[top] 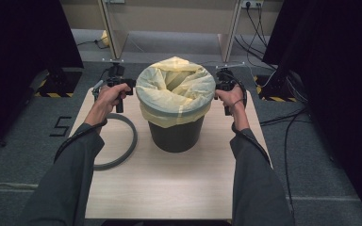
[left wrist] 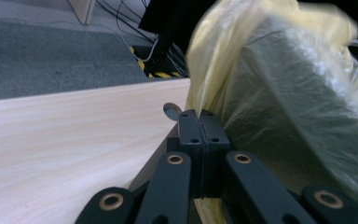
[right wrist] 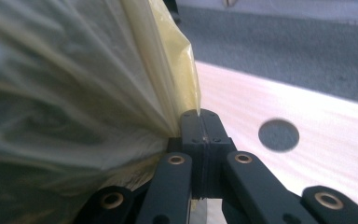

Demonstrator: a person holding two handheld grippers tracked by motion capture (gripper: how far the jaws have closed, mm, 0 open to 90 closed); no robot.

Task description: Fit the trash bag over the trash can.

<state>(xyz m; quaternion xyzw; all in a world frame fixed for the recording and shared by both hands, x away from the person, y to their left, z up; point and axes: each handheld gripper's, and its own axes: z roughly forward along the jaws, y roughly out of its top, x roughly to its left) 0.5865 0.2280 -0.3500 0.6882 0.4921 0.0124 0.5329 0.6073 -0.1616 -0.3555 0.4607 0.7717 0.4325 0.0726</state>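
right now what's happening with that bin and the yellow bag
A person stands at a wooden table with a gripper in each hand, working on a dark bin lined with a yellow bag. The left gripper and the right gripper sit at opposite sides of the bin's rim, each with its jaws shut on the bag's plastic. The bag is draped over the rim, its mouth open. A grey ring lies flat on the table to the left of the bin, untouched.
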